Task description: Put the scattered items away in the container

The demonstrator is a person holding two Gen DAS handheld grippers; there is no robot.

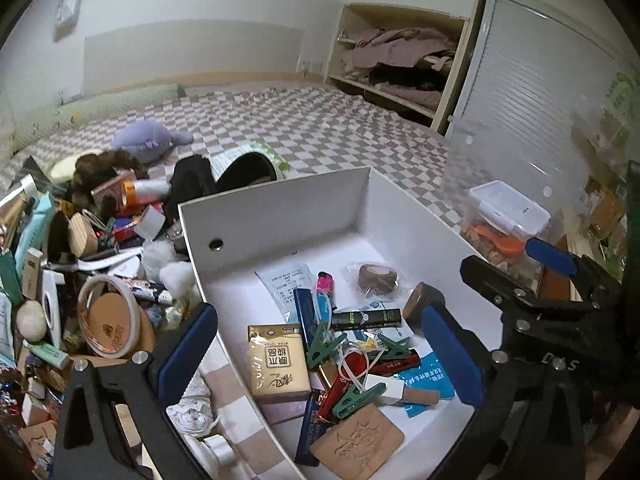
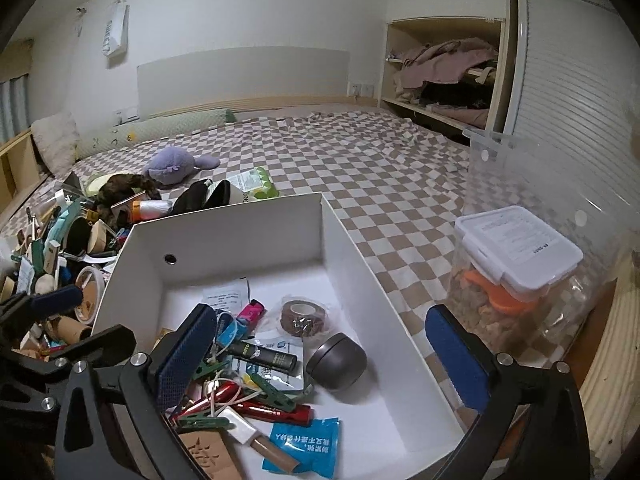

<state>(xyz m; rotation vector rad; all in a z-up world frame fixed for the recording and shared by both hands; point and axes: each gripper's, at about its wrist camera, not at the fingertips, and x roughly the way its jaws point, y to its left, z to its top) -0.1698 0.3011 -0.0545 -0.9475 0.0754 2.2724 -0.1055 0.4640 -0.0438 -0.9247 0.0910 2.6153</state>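
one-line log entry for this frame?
left gripper: open, empty, over white cardboard box | right gripper: open, empty, over box | scattered clutter pile: left of box

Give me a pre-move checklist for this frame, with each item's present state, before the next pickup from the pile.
1. Left tool open and holding nothing: ok.
2. Right tool open and holding nothing: ok.
3. White box has bare floor left for more items: ok.
4. Scattered pile still outside the box, left of it: not ok, tidying unfinished.
5. Next item chosen: cannot tell.
6. Round tin lies inside the box: ok.
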